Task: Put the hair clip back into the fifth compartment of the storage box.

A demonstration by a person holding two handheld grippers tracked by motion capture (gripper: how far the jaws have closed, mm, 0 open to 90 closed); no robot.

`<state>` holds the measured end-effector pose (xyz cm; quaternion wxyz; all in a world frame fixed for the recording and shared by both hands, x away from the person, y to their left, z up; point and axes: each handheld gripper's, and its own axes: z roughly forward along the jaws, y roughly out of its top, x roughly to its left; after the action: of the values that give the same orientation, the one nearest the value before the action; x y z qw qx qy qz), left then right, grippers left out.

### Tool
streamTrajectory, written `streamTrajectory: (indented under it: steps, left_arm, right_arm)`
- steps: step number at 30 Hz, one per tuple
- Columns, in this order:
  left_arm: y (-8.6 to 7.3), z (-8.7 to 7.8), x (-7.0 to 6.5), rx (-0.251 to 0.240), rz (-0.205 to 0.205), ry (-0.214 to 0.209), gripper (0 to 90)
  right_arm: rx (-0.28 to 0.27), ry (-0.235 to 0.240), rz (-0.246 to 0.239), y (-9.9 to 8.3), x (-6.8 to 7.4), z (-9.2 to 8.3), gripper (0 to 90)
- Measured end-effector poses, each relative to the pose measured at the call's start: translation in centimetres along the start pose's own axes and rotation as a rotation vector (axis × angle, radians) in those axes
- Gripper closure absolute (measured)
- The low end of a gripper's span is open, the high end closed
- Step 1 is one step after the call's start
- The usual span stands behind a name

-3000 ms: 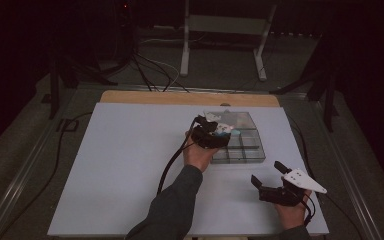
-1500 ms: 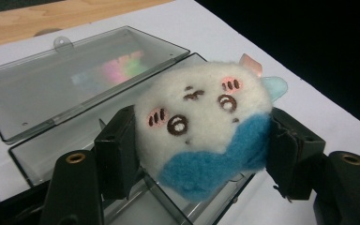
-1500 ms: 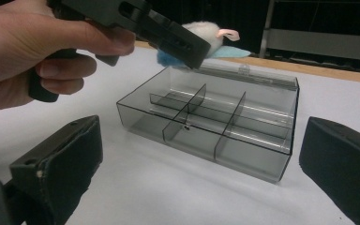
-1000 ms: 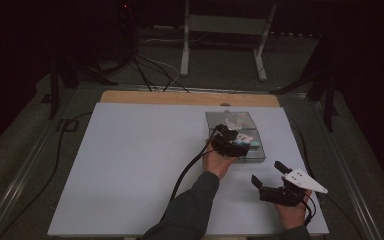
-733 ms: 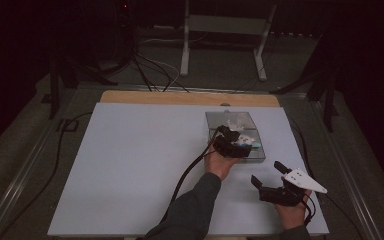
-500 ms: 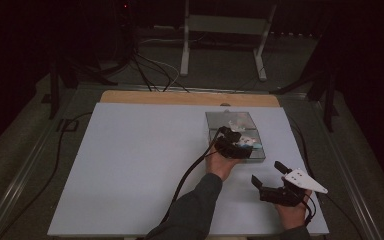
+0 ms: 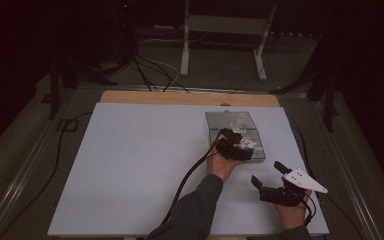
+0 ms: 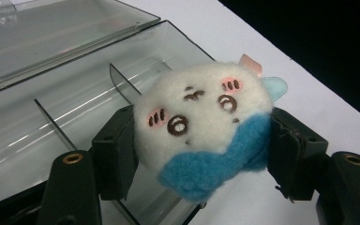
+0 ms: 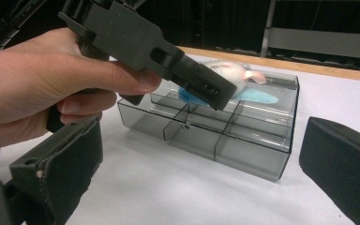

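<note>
We are holding the plush toy (image 8: pixel 206 133) between the pads of the left gripper (image 8: pixel 201 150), jaws just starting to open, directly above the box's (image 8: pixel 75 98) near corner compartment; the right gripper (image 9: pixel 201 178) is waiting open beside the box.

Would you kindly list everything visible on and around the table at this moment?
plush toy: one, white with blue, held above the box.
compartment box: one, clear grey, lid open, right half of the table.
table: one, white top with a wooden far edge.
stand: one, pale, on the floor beyond the table.
left hand-held gripper: one, black, shut on the plush toy.
right hand-held gripper: one, black, open, near right corner.
</note>
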<state>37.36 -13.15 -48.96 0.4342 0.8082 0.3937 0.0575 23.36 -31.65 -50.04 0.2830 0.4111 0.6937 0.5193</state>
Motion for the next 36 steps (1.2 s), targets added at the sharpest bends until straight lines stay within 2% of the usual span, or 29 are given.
streamTrajectory:
  steps: [22,25,30,36]
  left_arm:
    - [-0.7,1.0,1.0,0.042,-0.028,0.009,32.5]
    - [-0.7,0.9,0.9,0.029,-0.03,0.003,28.8]
    - [-0.6,0.8,1.0,0.019,-0.042,0.009,17.6]
    - [-0.7,0.4,1.4,0.002,-0.05,0.018,13.4]
  right_arm:
    - [-0.001,-0.001,0.003,0.0,0.0,0.0,0.0]
    - [-0.001,-0.001,0.002,0.0,0.0,0.0,0.0]
    - [-0.001,-0.001,0.002,0.0,0.0,0.0,0.0]
    - [0.001,-0.001,0.001,0.0,0.0,0.0,0.0]
